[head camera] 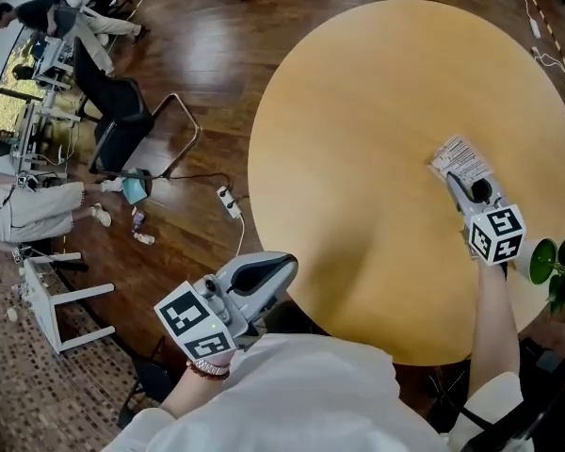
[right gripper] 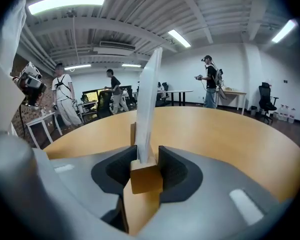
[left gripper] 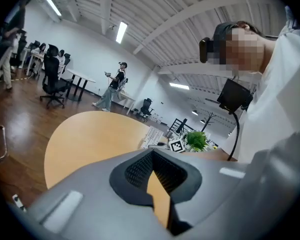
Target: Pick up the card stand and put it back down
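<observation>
One round wooden desk (head camera: 358,158) fills the upper right of the head view. My left gripper (head camera: 264,276) hangs off its lower-left edge, jaws closed tip to tip on nothing. My right gripper (head camera: 459,185) is over the desk's right side, jaws partly apart and clamped on the wooden block base of the card stand (right gripper: 146,178), its white card upright. I cannot tell whether the base touches the desk.
</observation>
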`<control>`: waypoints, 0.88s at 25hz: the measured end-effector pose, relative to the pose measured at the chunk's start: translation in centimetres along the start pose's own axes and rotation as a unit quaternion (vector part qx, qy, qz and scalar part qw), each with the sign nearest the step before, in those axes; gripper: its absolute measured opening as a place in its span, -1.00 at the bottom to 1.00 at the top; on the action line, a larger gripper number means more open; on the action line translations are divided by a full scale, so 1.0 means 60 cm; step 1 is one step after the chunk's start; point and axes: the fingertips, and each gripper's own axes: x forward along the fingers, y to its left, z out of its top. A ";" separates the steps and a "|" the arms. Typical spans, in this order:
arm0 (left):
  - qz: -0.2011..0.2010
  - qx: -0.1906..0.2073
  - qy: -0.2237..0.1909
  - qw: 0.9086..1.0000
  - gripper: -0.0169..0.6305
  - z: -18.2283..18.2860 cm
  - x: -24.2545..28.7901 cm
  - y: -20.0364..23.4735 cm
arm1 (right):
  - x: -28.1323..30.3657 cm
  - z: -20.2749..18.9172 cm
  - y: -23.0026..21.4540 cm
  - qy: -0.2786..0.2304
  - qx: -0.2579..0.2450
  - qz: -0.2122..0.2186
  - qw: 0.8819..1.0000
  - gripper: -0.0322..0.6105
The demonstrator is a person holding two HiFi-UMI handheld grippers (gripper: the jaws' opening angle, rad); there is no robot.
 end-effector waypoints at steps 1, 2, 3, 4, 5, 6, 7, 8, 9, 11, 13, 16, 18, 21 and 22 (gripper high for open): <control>-0.001 -0.005 -0.001 1.000 -0.97 -0.004 0.007 0.004 | 0.012 -0.004 -0.007 0.005 -0.001 0.003 1.000 -0.46; -0.003 -0.008 0.002 1.000 -0.97 -0.011 0.013 0.007 | 0.022 -0.010 -0.010 0.009 -0.004 0.006 1.000 -0.46; -0.006 -0.009 0.007 1.000 -0.96 -0.019 0.016 0.010 | 0.029 -0.019 -0.009 0.013 -0.008 0.008 1.000 -0.46; -0.011 -0.008 0.013 1.000 -0.96 -0.029 0.017 0.011 | 0.035 -0.029 -0.004 0.017 -0.013 0.011 1.000 -0.46; -0.016 -0.005 0.019 1.000 -0.96 -0.039 0.018 0.014 | 0.040 -0.042 0.002 0.019 -0.016 0.015 1.000 -0.46; -0.020 -0.001 0.024 1.000 -0.96 -0.047 0.018 0.018 | 0.046 -0.052 0.008 0.020 -0.017 0.019 0.999 -0.46; -0.023 0.001 0.027 0.999 -0.96 -0.052 0.020 0.024 | 0.051 -0.056 0.010 0.017 -0.016 0.021 0.999 -0.45; -0.026 0.000 0.028 0.999 -0.96 -0.054 0.024 0.030 | 0.056 -0.053 0.010 0.012 -0.016 0.023 1.000 -0.45; -0.029 -0.005 0.029 0.999 -0.96 -0.054 0.029 0.034 | 0.059 -0.048 0.008 0.008 -0.018 0.024 1.000 -0.45; -0.037 -0.015 0.033 0.999 -0.96 -0.054 0.037 0.031 | 0.057 -0.039 0.006 0.007 -0.021 0.026 0.999 -0.44; -0.044 -0.014 0.040 0.998 -0.96 -0.059 0.044 0.025 | 0.057 -0.043 0.006 0.012 -0.026 0.030 0.999 -0.43; -0.047 -0.003 0.040 0.998 -0.96 -0.062 0.055 0.032 | 0.074 -0.064 0.006 0.031 -0.042 0.031 0.998 -0.21; -0.048 -0.001 0.029 0.998 -0.96 -0.050 0.053 0.031 | 0.065 -0.070 -0.007 0.040 -0.040 0.004 0.998 -0.03; -0.053 0.007 0.013 0.999 -0.96 -0.039 0.020 0.016 | 0.002 -0.069 -0.027 0.030 0.001 -0.078 0.997 0.14; -0.052 0.012 0.009 0.999 -0.96 -0.042 0.002 0.014 | -0.025 -0.069 -0.021 0.021 0.022 -0.102 0.994 0.16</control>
